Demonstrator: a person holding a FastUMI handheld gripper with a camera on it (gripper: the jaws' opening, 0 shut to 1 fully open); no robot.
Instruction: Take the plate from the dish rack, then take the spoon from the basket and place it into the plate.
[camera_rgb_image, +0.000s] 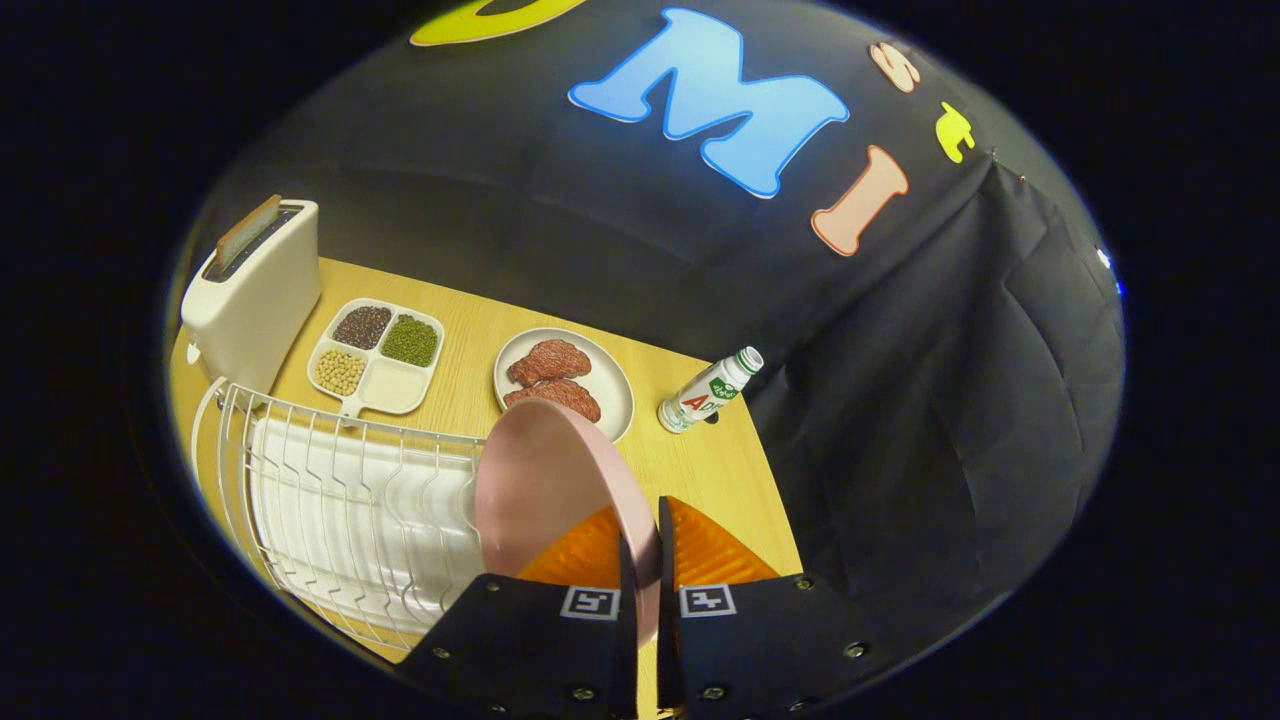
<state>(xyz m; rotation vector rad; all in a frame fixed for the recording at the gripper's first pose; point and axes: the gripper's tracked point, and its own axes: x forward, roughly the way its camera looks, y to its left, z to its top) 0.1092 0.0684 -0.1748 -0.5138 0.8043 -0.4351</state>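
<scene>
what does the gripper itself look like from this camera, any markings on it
The hand-held gripper shows two ribbed, wedge-shaped fingers on matte black blocks. Each block carries a small square black-and-white tag near the inner edge and several round screw heads. No cables, sleeve or hand are in sight.

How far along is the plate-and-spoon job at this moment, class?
Done: the tool has gripped the pink plate by its rim. In hand: the plate is held on edge beside the white dish rack, above the wooden table. Left: setting it down, then fetching the spoon.
</scene>
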